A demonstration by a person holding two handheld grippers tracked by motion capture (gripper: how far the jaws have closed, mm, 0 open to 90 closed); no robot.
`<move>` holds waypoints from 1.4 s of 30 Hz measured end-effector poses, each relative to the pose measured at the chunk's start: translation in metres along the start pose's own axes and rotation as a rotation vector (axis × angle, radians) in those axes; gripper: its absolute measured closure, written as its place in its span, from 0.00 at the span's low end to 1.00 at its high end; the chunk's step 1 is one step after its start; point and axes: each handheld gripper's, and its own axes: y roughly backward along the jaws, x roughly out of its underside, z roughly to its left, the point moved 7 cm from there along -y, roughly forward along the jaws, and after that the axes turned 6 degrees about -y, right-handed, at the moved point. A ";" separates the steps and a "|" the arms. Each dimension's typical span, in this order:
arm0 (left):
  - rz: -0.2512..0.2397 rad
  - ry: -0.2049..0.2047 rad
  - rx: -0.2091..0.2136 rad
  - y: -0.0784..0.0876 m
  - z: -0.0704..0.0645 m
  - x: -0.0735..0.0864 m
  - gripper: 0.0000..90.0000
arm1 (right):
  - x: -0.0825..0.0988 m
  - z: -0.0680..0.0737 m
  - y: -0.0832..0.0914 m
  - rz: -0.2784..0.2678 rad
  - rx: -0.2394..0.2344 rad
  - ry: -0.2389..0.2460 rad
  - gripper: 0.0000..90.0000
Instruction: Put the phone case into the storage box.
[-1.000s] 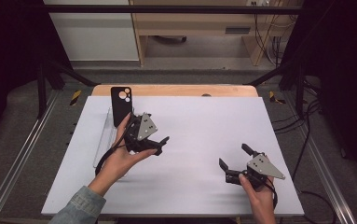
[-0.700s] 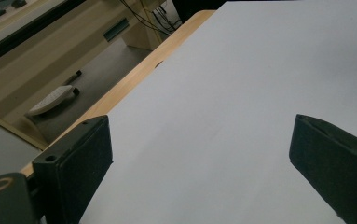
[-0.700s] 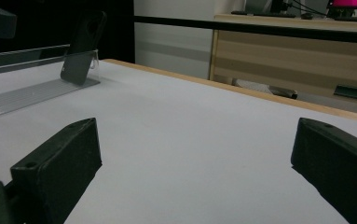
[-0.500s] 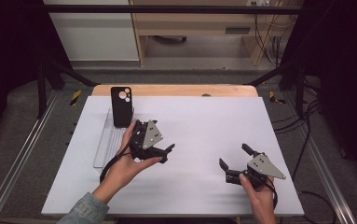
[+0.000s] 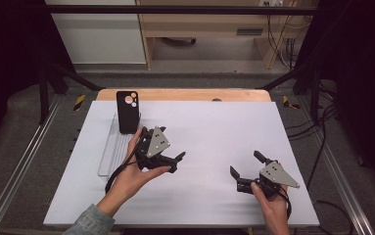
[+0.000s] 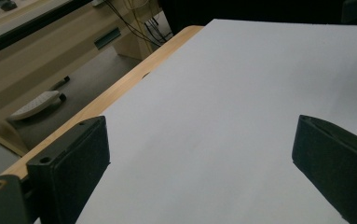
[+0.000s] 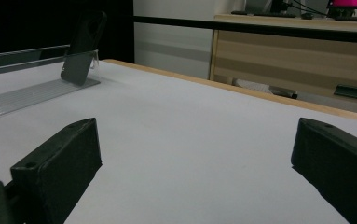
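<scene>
high view: your left gripper [image 5: 173,157], jaws apart and empty, sits just right of the clear tray [image 5: 107,155]. phone case [image 5: 127,111] stands propped at the tray's far end, seemingly placed already. right gripper [image 5: 246,172], jaws apart, well right.

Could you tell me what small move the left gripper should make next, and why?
Probably draw it back toward the person: the phone case already leans upright on the clear stand, and the left gripper, jaws open and empty, sits beside them, pointing away.
</scene>
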 end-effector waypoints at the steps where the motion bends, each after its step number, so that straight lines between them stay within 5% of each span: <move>1: -0.005 0.004 -0.001 0.001 0.001 -0.001 0.04 | 0.000 0.000 0.000 0.001 0.000 -0.002 0.02; 42: -0.163 0.215 -0.146 0.064 0.075 -0.010 0.03 | 0.003 -0.001 -0.002 0.020 0.020 -0.004 0.02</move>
